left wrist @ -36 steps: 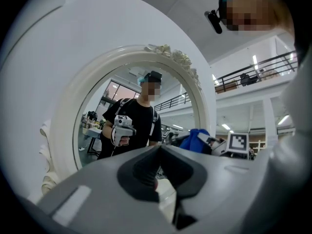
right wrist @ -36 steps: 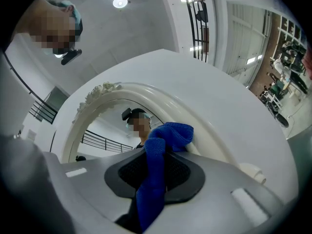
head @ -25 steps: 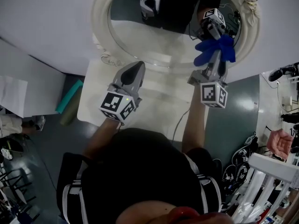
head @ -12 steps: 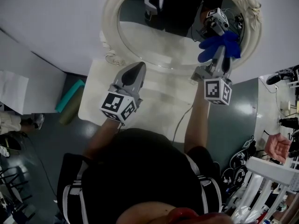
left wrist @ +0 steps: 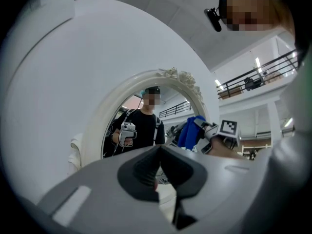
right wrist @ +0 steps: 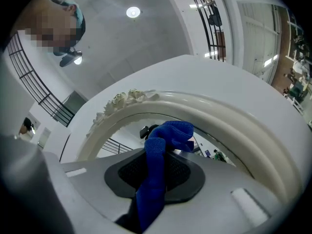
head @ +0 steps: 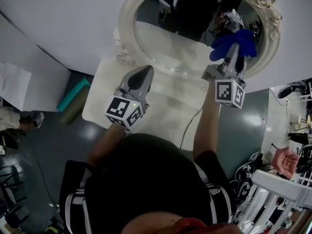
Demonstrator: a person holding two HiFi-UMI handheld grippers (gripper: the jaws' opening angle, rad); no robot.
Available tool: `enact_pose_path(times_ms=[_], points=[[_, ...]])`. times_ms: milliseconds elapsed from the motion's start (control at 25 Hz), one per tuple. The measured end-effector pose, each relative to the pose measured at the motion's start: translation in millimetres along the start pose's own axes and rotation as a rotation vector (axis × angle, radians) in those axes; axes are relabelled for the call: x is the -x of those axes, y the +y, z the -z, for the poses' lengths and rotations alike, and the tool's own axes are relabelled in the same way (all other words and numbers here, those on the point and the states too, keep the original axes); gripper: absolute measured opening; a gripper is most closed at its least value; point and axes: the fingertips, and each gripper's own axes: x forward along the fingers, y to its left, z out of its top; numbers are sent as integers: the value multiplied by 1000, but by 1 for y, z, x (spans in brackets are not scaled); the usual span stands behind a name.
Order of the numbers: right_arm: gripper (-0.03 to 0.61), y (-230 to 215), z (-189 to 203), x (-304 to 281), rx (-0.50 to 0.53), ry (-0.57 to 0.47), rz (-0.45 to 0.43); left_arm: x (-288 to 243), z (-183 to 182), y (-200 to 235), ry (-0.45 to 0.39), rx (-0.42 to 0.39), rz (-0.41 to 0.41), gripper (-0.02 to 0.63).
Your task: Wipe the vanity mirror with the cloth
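While its jaws pinch the cloth (head: 235, 40) to the vanity mirror (head: 161, 30) at upper right for wiping, the right hand-held gripper (head: 233, 53) leads; the left hand-held gripper (head: 142, 73) hangs closed, empty.

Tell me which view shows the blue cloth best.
The right gripper view: the cloth fills the centre, pinched between the jaws, its weave visible. The head view shows it small, by the mirror. The left gripper view catches only a small blue patch far off.
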Motion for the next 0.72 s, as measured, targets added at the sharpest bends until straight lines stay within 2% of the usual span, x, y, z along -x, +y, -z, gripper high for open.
enact_pose_path(times_ms=[440,720], points=[[78,64,5,-29,7,-3,-90,30,-11,30,-29,12,-68,11],[78,108,13,-43,47,20,-165,49,-15,38,-37,12,-102,11]])
